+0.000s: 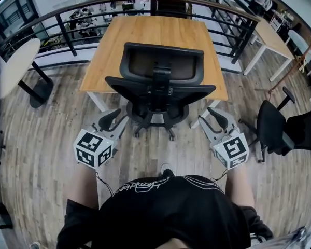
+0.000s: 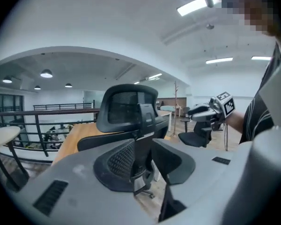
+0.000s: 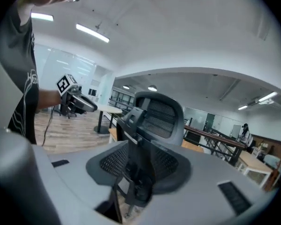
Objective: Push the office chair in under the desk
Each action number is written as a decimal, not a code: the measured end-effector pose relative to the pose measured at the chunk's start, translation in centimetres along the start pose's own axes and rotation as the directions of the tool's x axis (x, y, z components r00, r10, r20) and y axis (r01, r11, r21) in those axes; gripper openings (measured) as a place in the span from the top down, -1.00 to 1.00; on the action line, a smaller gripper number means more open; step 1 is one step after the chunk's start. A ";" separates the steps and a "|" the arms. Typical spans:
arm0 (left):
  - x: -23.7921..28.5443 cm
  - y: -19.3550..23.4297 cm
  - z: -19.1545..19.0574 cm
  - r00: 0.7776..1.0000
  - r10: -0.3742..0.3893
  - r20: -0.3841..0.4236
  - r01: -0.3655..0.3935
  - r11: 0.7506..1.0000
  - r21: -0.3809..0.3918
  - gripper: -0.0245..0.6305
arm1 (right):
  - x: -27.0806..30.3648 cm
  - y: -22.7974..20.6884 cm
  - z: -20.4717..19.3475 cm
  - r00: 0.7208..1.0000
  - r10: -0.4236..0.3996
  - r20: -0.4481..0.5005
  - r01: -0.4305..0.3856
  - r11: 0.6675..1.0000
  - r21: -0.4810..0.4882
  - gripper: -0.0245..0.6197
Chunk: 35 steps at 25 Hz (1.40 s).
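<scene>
Squarely before wooden desk (image 1: 160,32), black office chair (image 1: 160,90), mesh headrest (image 1: 163,61), wheeled base (image 1: 154,124)

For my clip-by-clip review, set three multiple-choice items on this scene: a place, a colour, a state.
1. Where is the black mesh-backed office chair relative to the rectangular wooden desk? A on top of it; B upright at its near edge; C tipped over beside it.
2. What colour is the desk's top? A white; B black; C light brown.
3. How are the left tongs and right tongs? A open, empty; B gripping the chair; C pressing the desk.
Answers: B, it stands on its wheels before the desk; C, the head view shows light-brown wood; A, each gripper view shows parted jaws, chair beyond.
</scene>
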<state>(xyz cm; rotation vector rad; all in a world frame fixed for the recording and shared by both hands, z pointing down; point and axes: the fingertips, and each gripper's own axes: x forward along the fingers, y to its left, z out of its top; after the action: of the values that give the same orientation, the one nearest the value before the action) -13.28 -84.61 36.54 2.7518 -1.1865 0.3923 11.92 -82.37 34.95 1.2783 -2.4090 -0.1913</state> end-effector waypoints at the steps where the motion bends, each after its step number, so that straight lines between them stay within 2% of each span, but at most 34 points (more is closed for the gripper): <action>1: -0.6 -1.1 0.4 0.999 -0.022 0.023 0.022 1.000 -0.015 0.62 | -0.5 1.4 0.7 0.999 0.031 0.025 -0.032 0.999 0.028 0.41; 5: -2.9 -5.5 1.8 0.986 -0.129 0.110 0.138 0.988 -0.075 0.85 | -2.6 6.2 3.2 0.980 0.146 0.137 -0.165 0.976 0.139 0.59; 10: -5.0 -10.3 2.4 0.946 -0.271 0.177 0.297 0.944 -0.141 0.90 | -4.4 10.6 5.3 0.944 0.230 0.238 -0.284 0.932 0.227 0.72; 13: -5.7 -12.5 2.5 0.922 -0.325 0.210 0.358 0.922 -0.146 0.90 | -5.2 12.7 5.8 0.921 0.280 0.269 -0.353 0.892 0.281 0.78; 15: -5.8 -13.7 2.5 0.909 -0.353 0.223 0.390 0.909 -0.149 0.90 | -5.6 13.5 6.0 0.912 0.299 0.280 -0.378 0.878 0.293 0.80; 20: -6.3 -14.6 2.4 0.897 -0.379 0.228 0.417 0.897 -0.148 0.90 | -5.9 14.6 5.9 0.910 0.310 0.276 -0.385 0.877 0.285 0.80; 25: -6.4 -14.4 2.8 0.902 -0.371 0.223 0.407 0.902 -0.145 0.90 | -6.0 14.5 6.2 0.912 0.308 0.271 -0.382 0.879 0.285 0.80; 30: -6.0 -14.0 2.7 0.900 -0.366 0.236 0.409 0.896 -0.174 0.90 | -5.9 14.1 6.0 0.913 0.306 0.268 -0.378 0.882 0.280 0.80; 35: -5.4 -13.6 2.8 0.899 -0.366 0.239 0.410 0.896 -0.172 0.90 | -5.4 13.7 5.9 0.916 0.305 0.262 -0.373 0.886 0.275 0.80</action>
<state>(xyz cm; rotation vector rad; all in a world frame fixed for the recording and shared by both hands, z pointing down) -6.40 -72.13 32.29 2.7820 -0.6272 -0.0604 1.72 -70.57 32.18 0.9672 -2.8951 0.1852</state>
